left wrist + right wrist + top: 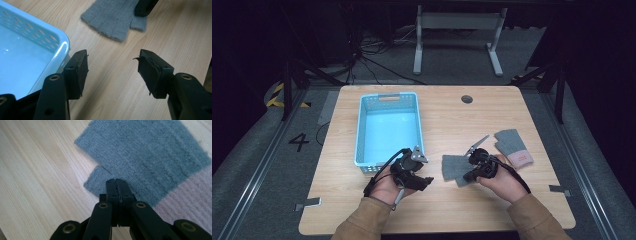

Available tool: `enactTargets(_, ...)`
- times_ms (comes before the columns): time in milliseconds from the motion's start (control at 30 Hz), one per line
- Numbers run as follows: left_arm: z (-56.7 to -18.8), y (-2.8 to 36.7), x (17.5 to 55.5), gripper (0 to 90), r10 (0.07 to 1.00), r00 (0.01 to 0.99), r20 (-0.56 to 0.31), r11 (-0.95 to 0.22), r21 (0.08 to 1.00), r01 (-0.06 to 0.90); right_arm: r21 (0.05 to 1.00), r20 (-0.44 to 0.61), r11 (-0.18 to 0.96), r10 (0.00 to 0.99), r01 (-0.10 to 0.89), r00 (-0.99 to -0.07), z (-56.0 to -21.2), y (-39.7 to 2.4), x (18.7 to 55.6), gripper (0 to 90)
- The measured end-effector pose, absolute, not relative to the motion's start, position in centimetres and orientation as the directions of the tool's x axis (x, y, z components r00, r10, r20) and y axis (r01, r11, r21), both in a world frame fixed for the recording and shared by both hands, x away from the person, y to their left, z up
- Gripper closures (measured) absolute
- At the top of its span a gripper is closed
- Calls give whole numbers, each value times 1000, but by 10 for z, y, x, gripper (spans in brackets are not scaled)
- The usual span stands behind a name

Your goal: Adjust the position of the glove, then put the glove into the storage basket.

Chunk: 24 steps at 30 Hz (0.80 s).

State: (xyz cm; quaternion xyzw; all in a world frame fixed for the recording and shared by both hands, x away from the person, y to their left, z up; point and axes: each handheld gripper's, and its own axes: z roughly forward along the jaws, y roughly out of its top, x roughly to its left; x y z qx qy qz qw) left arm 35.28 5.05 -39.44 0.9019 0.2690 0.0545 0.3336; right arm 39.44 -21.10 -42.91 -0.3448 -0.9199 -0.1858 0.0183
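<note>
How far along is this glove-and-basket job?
Done: nothing; the blue basket is empty. In hand: the right hand-held gripper, shut, sits at one grey glove's thumb; the left hand-held gripper is open. Left: it and the other glove lie on the table.

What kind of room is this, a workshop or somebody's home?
Probably a lab or recording studio, not a home: dark surroundings, loose cables on the floor, yellow-black hazard tape, a floor marking "4", and a plain wooden table holding a blue basket and grey gloves.
</note>
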Motion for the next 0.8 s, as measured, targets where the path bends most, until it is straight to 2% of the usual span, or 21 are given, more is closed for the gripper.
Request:
enactTargets(300, -394, 46, 353, 414, 511, 856, -75, -643, 628, 438, 339, 176, 685, 627, 645, -759, -426, -214, 391, 896)
enactTargets(800, -394, 41, 355, 414, 498, 864, -71, -648, 632, 426, 534, 137, 540, 704, 651, -697, -393, -251, 391, 895)
